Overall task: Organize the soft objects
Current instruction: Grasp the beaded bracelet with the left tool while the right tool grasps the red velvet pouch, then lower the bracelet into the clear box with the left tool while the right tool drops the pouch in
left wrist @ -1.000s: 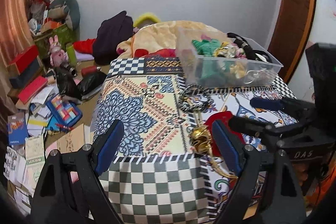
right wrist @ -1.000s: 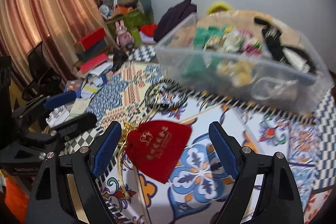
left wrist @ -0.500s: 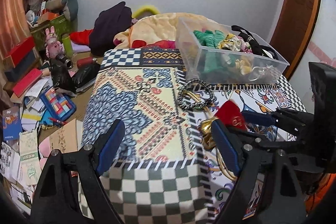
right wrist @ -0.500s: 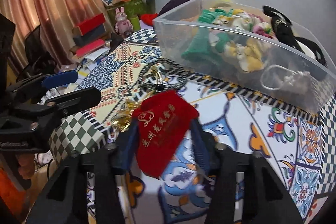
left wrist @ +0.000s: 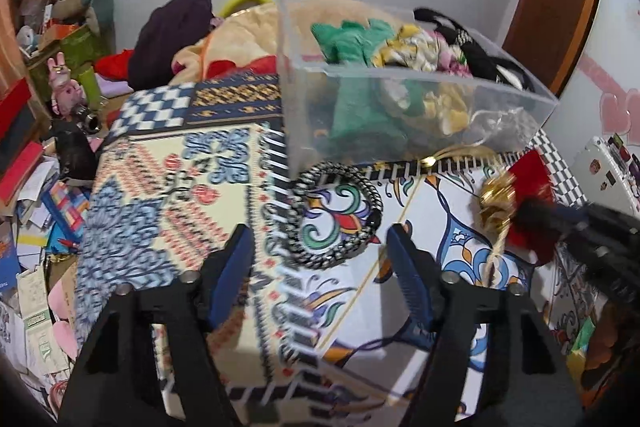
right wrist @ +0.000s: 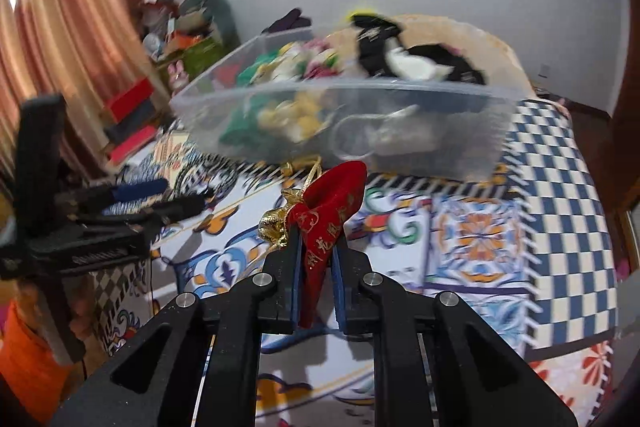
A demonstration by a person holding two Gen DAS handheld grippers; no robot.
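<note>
The right gripper (right wrist: pixel 316 247) is squeezed tight on a red pouch (right wrist: pixel 334 203). The pouch is soft, with gold writing on it and a shiny gold tie (right wrist: pixel 274 225) bunched at its side. It is lifted up off the patterned cloth (right wrist: pixel 472 235), just in front of the clear box (right wrist: pixel 440 135) and lower than the rim of the box. A thin gold string hangs from the pouch down to the cloth.

The left gripper (left wrist: pixel 320 259) is wide open and holds nothing. Its two blue fingers (left wrist: pixel 234 271) stand apart, one on each side of a black and white braided ring (left wrist: pixel 336 211). The ring lies flat on the cloth, just in front of the clear box, close by its near wall.

From the left camera, the red pouch (left wrist: pixel 534 195) is off to the right of the braided ring, near the right corner of the clear box (left wrist: pixel 316 115), pinched in the dark right gripper (left wrist: pixel 536 215).

The clear box is already full of soft things: a green cloth (left wrist: pixel 352 43), a yellow flowery cloth (left wrist: pixel 412 47) beside it, and black straps (left wrist: pixel 460 39) at its far right end
</note>
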